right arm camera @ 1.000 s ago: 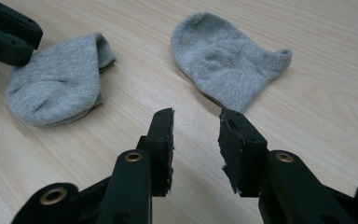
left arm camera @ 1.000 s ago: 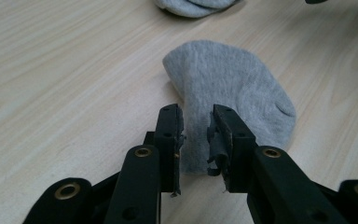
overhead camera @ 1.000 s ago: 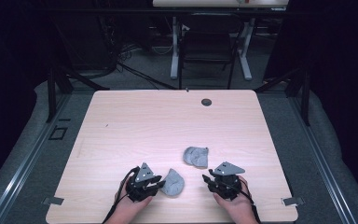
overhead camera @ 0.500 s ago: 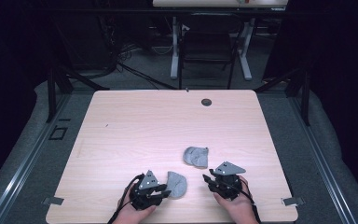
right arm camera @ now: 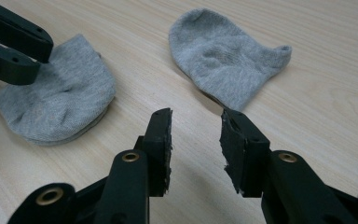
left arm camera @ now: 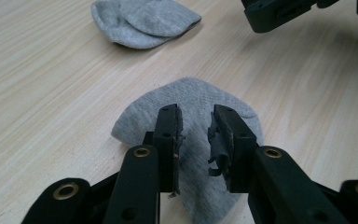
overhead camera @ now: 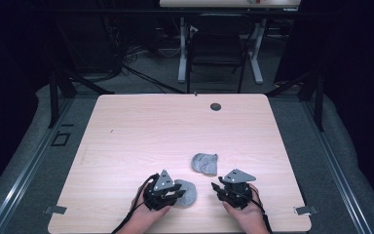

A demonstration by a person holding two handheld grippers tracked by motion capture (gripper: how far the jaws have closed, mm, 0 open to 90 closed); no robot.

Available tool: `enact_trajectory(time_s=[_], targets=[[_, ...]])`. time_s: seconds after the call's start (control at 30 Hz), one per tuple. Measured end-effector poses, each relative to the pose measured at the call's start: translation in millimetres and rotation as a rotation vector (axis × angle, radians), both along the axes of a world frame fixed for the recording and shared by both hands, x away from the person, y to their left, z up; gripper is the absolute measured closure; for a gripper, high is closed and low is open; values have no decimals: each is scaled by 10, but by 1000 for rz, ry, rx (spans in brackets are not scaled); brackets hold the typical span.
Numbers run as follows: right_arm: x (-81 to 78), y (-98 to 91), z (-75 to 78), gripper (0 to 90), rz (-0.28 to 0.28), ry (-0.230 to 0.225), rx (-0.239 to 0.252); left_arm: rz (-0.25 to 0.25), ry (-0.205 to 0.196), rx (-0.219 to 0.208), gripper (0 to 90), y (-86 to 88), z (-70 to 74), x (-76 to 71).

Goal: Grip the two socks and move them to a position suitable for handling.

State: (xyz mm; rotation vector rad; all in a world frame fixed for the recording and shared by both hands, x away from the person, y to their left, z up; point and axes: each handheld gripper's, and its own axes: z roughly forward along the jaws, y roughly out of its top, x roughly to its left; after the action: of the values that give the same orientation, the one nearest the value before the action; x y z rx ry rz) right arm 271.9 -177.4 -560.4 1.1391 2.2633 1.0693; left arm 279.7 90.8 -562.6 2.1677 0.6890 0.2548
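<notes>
Two grey socks lie on the light wood table [overhead camera: 175, 131]. A folded sock [overhead camera: 189, 191] [left arm camera: 200, 98] [right arm camera: 60, 102] lies near the front edge. My left gripper [overhead camera: 179, 193] [left arm camera: 196, 122] stands over it, open, its jaws having just been closing with the sock's cloth lying flat in the gap between them. The other sock [overhead camera: 204, 163] [left arm camera: 142, 21] [right arm camera: 223, 56] lies flat a little farther back. My right gripper [overhead camera: 217, 187] [right arm camera: 195, 115] is open over bare wood, short of that sock, nothing between its fingers.
A small dark round hole [overhead camera: 215, 106] sits near the table's far edge. Behind the table stand a black chair [overhead camera: 216, 48] and white desk legs [overhead camera: 181, 48]. The person's hands rest at the front edge.
My left gripper has shifted slightly to the right, farther over the folded sock. The right gripper and the other sock have stayed in place.
</notes>
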Motion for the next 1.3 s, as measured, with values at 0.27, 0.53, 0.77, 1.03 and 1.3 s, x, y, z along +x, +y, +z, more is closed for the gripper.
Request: enact_trajectory(time_s=[0.27,0.53,0.77,1.03,1.3], targets=[[7,-5,-6,629,-5,-3,8,2,10,25,745,-5,-113,12],[11,-12,-1,633,-3,2,2,10,25,33,744,21,-142,-13],[11,-2,-2,636,-2,5,-1,13,56,54,737,54,-129,-53],[17,24,23,649,6,4,13,48,84,34,718,106,-133,-171],[98,82,128,673,13,-15,-1,63,114,19,703,155,-131,-248]])
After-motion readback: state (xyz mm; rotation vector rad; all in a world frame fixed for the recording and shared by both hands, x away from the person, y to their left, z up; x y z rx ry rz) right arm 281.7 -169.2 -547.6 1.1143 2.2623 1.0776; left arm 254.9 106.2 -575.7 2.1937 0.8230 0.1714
